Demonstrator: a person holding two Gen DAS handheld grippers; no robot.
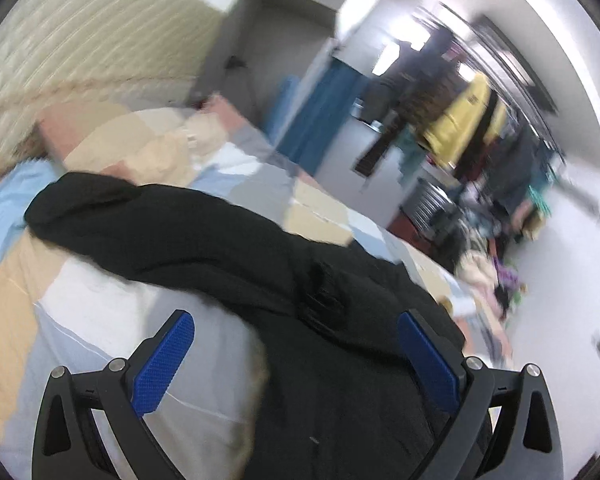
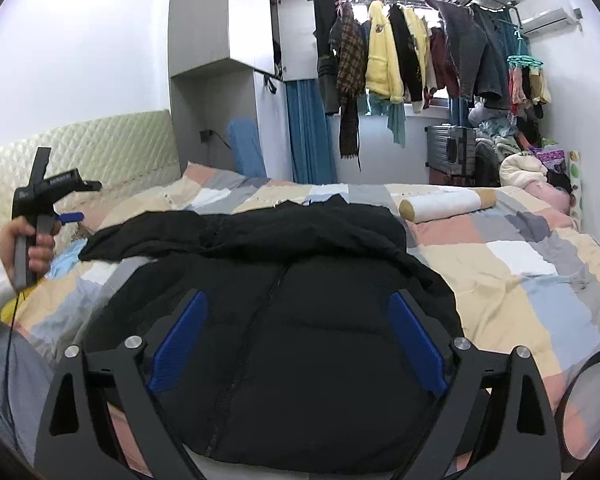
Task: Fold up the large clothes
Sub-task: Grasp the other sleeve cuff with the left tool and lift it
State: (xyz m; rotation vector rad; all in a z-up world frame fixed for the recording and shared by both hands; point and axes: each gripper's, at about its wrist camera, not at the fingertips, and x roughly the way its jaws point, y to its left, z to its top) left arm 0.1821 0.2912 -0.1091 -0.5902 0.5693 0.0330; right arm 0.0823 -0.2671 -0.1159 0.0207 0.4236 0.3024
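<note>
Across the middle of the bed lies a black padded jacket [image 2: 284,312], front up, its zipper running toward the near edge and its hood or collar bunched along the far side. One sleeve trails off to the left over the patchwork quilt [image 2: 512,280], ending short of a pale blue cloth [image 2: 70,258] by the quilted headboard [image 2: 100,148]. The jacket's hem reaches almost to the near edge of the bed. The right hand-held gripper [image 2: 298,344] hangs over the jacket's lower front with its blue pads spread wide, nothing pinched between them. The left hand-held gripper [image 1: 296,356], blurred in its own view, also stands spread apart above the jacket's left side and the quilt, gripping nothing; from the right wrist view it is seen raised at the far left, held by a hand [image 2: 30,246] in a white sleeve. To the right of the jacket the quilt is open and flat up to a white bolster pillow [image 2: 446,204]. Beyond the bed's far edge stand a blue curtain [image 2: 310,132], a rail of hanging clothes [image 2: 412,56] and a grey suitcase [image 2: 452,148].
</note>
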